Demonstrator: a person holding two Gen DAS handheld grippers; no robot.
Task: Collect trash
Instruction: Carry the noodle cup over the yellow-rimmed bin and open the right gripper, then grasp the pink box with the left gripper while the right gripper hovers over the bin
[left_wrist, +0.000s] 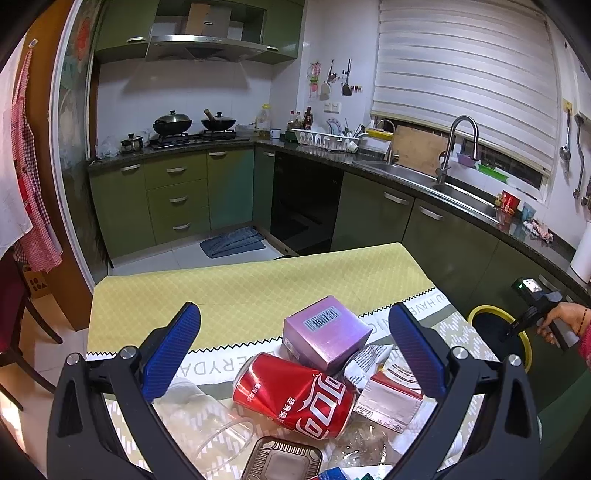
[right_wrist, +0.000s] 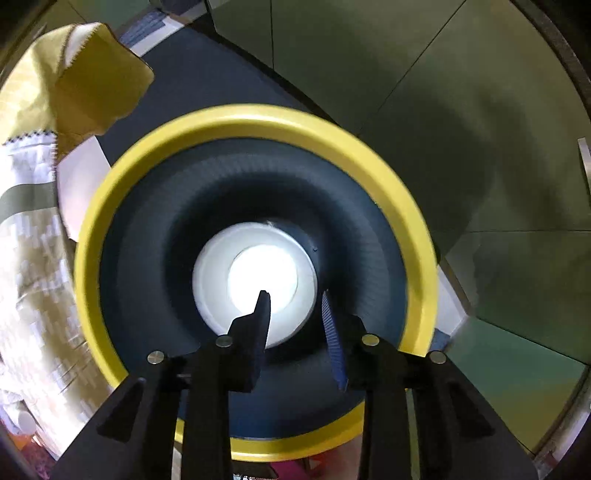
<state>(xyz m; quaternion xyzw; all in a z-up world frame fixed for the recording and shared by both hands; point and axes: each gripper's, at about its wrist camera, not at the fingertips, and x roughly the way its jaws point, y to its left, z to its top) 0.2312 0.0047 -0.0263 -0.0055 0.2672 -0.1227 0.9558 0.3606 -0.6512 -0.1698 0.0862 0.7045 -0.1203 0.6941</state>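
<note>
The right gripper (right_wrist: 295, 299) is hanging with fingers slightly apart, clamping nothing, directly above the yellow-rimmed bin (right_wrist: 384, 162) to drop a white cup (right_wrist: 255, 284) lying inside it, while the left gripper (left_wrist: 295, 350) is waiting wide open over the red can (left_wrist: 295, 398) beside the bin.

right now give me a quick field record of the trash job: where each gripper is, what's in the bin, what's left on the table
left gripper: open, hovering over the table pile
right gripper: pointing down into the bin, jaws apart, pads gripping nothing
bin: yellow rim, dark inside, beside the table
in bin: white cup, mouth up, below the right gripper
on table: red can on its side, purple box, clear cup, foil tray, wrappers
status: most trash not yet collected
</note>
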